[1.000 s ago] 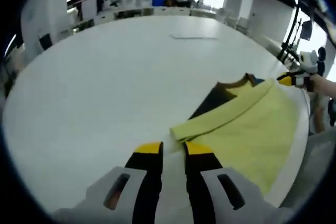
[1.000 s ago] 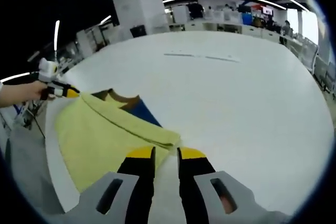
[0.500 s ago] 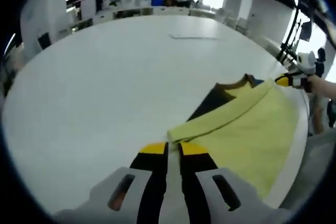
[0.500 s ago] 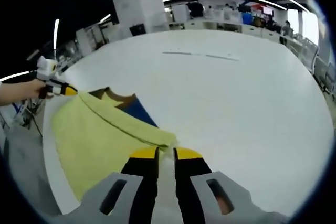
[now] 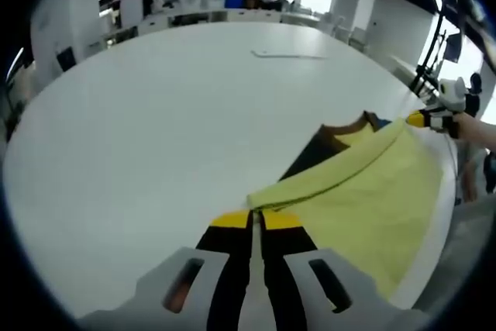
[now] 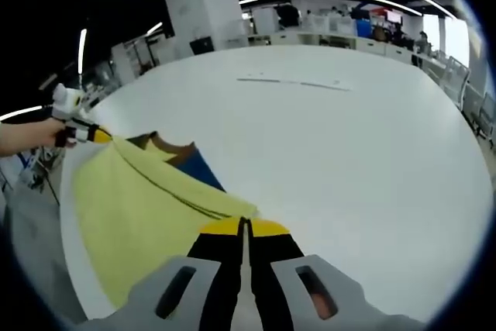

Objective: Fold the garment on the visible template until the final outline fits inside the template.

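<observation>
A yellow garment (image 5: 364, 191) lies near the edge of the white table (image 5: 155, 129), with a rolled fold along its far side. Dark blue and brown cloth (image 5: 314, 153) shows from under that fold. My left gripper (image 5: 252, 218) is shut on one end of the fold. The right gripper (image 5: 430, 119), in a person's hand, sits at the other end. In the right gripper view, my right gripper (image 6: 246, 226) is shut on the yellow garment (image 6: 132, 207) beside the blue cloth (image 6: 203, 170). The left gripper (image 6: 85, 133) holds the far corner. The fold runs taut between them.
A thin white strip (image 5: 287, 54) lies far out on the table, also seen as a strip (image 6: 291, 83) in the right gripper view. The table's edge (image 5: 448, 184) runs right along the garment. Desks and a tripod stand (image 5: 434, 44) are beyond the table.
Both pairs of jaws went from a small gap to shut on the yellow fold's ends. The fold now looks straighter and tauter.
</observation>
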### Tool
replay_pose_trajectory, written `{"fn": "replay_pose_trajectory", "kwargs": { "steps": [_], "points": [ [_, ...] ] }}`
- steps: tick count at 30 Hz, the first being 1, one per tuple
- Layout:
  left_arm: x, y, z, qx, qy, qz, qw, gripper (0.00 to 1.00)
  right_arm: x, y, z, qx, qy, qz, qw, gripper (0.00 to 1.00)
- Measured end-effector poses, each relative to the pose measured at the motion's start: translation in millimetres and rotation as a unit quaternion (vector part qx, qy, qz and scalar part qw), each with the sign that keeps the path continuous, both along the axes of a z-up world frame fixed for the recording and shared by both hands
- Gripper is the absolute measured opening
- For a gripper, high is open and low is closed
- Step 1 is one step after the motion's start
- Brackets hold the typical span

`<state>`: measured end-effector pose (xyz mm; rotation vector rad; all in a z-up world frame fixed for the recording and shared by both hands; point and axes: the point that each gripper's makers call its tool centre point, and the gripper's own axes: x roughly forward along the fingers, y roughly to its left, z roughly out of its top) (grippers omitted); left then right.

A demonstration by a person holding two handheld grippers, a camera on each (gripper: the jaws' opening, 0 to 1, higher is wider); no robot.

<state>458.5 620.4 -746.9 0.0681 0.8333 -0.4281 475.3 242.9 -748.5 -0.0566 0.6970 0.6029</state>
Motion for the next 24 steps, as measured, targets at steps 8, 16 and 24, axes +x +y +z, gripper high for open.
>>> {"fn": "replay_pose_trajectory", "kwargs": {
  "steps": [8, 16, 24],
  "points": [
    [2.9, 1.6, 3.4, -0.001, -0.005, 0.002, 1.0000, 0.00, 3.5, -0.3, 5.7, 0.004, -0.005, 0.000, 1.0000, 0.01],
    [14.4, -0.6, 4.5, -0.001, -0.008, -0.003, 1.0000, 0.00, 15.1, 1.4, 6.3, 0.001, -0.007, 0.004, 1.0000, 0.01],
    [32.0, -6.2, 6.4, 0.002, -0.013, -0.014, 0.9998, 0.00, 32.4, -0.6, 2.5, -0.006, -0.003, 0.003, 1.0000, 0.01]
  ]
}}
